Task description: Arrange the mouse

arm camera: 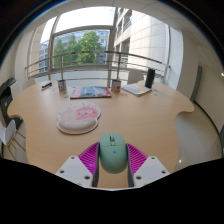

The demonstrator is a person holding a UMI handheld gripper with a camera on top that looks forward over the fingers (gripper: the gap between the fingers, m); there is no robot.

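Note:
A mint-green computer mouse [112, 150] with a grey scroll wheel sits between the two fingers of my gripper [112, 152]. Its nose points away from me across the pale wooden table [160, 112]. Both pink pads [92, 156] press against the mouse's sides, so the gripper is shut on it. The rear of the mouse is hidden between the fingers. I cannot tell whether the mouse rests on the table or hangs just above it.
A round white and pink object [78, 119] lies just ahead and to the left of the fingers. Further back are a colourful book [90, 92], two small cups [62, 87], a white notebook [136, 89] and a black upright object [150, 78]. Large windows stand beyond the table.

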